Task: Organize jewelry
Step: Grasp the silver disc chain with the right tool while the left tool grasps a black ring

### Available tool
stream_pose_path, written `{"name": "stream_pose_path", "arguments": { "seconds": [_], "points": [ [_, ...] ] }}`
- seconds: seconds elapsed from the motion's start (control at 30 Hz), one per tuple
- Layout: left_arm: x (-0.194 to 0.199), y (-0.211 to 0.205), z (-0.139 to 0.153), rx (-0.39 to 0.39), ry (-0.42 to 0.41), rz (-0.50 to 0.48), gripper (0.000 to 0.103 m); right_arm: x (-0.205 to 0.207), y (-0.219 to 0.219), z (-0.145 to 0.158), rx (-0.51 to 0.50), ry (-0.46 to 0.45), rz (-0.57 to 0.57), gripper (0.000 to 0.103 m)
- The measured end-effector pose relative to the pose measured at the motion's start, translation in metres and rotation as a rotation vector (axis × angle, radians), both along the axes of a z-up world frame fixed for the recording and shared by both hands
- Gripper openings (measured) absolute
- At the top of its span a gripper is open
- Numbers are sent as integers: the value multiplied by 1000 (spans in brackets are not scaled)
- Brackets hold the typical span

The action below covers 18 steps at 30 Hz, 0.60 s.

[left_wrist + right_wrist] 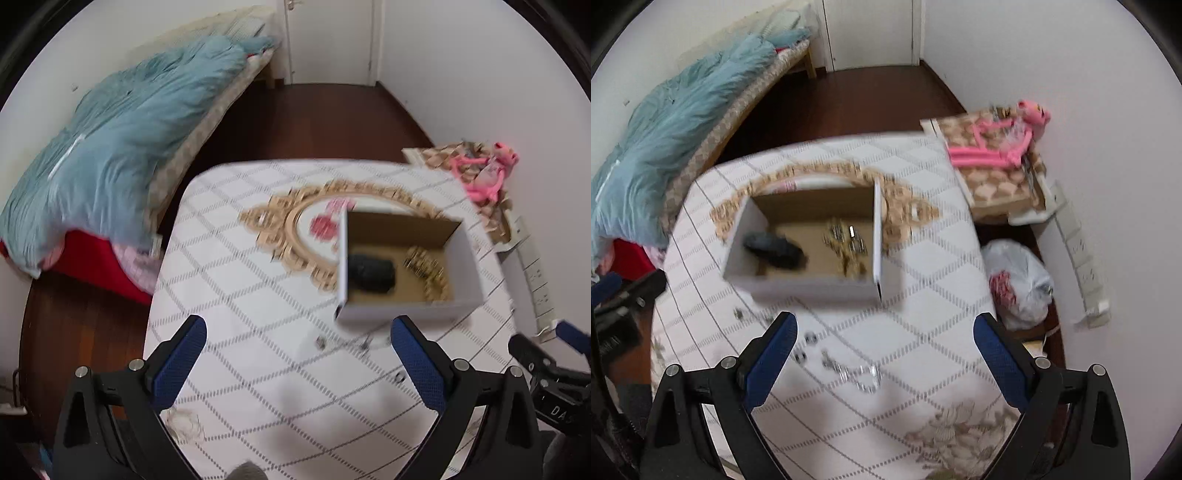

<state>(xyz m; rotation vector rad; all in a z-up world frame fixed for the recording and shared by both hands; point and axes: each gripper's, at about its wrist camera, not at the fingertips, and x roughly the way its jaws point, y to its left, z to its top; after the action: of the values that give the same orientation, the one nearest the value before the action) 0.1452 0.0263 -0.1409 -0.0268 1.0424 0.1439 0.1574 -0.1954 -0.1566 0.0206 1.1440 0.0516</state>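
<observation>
Through the left wrist camera I see my left gripper (297, 350) spread wide with nothing between its jaws, over the patterned table (229, 280); the open cardboard box (406, 306) sits ahead to the right, holding a dark object (371, 273) and gold jewelry (428, 273). Through the right wrist camera my right gripper (884, 345) is likewise spread and empty, above loose silver pieces (857, 373) lying near the box (812, 288).
</observation>
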Motion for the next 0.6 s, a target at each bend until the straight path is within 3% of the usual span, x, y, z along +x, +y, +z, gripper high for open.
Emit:
{"name": "stream_pose_path", "arguments": {
  "seconds": [0.17,0.27,0.47,0.5,0.53,0.57,0.6],
  "points": [
    [-16,2,-57,19,117,17,102,-22,-9,-73,61,137,-44,93],
    [-23,3,-84,33,165,25,102,-28,-11,-106,58,163,-74,74],
    [-31,8,-103,48,191,37,102,-41,4,-115,-20,49,-67,57],
    [-32,8,-104,51,189,39,102,-42,5,-114,-30,37,-62,43],
    [-32,8,-104,54,185,39,102,-44,8,-112,-33,19,-47,12],
    [-32,9,-104,54,182,39,102,-46,11,-111,-37,14,-32,5],
    [-32,9,-104,55,180,37,102,-47,14,-109,-42,17,-21,5]
  ]
}}
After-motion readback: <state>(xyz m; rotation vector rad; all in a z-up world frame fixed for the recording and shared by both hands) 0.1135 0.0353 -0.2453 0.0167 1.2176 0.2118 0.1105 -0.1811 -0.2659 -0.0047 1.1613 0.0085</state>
